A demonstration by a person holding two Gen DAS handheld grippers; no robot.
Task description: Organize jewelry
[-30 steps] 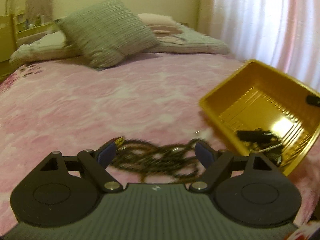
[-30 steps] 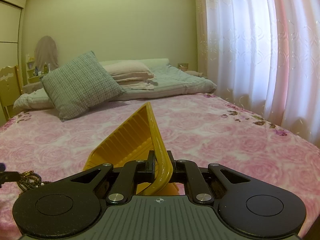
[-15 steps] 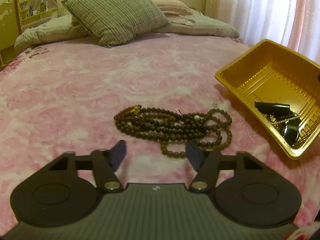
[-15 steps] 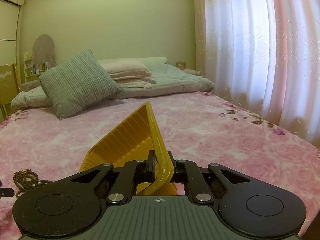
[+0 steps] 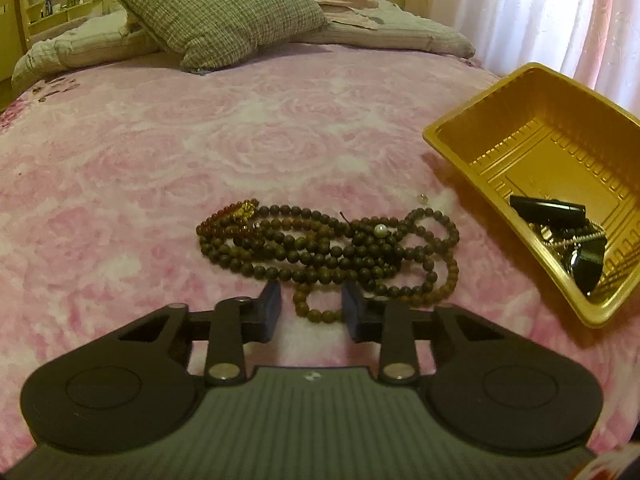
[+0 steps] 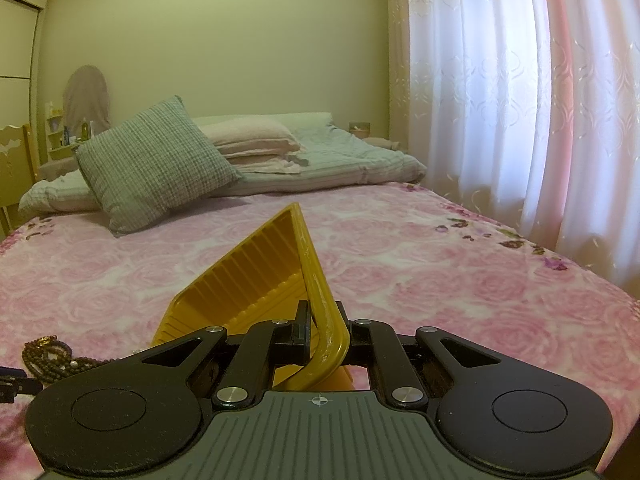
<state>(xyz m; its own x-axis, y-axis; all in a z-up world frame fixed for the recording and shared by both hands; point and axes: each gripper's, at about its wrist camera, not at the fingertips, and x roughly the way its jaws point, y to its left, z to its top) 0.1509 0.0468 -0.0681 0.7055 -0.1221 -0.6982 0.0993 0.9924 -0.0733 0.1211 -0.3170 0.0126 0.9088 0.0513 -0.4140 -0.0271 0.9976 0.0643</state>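
Observation:
A tangled dark brown bead necklace [image 5: 332, 250] lies on the pink bedspread, with a small gold charm at its left end. My left gripper [image 5: 312, 306] is open and empty, its fingertips on either side of the necklace's near loop. A gold plastic tray [image 5: 472, 148] sits tilted to the right and holds dark jewelry pieces [image 5: 568, 236]. My right gripper [image 6: 324, 330] is shut on the tray's rim [image 6: 320, 292] and holds it tilted. The necklace also shows at the left of the right wrist view [image 6: 48, 356].
A green checked cushion [image 5: 220, 8] and folded bedding [image 5: 380, 28] lie at the head of the bed. White curtains [image 6: 520, 100] hang along the right side. A shelf with bottles [image 5: 48, 4] stands at the far left.
My left gripper let go of the necklace and drew back; the necklace now lies spread on the bed. The jaws have narrowed around its near loop. The right gripper kept hold of the tray.

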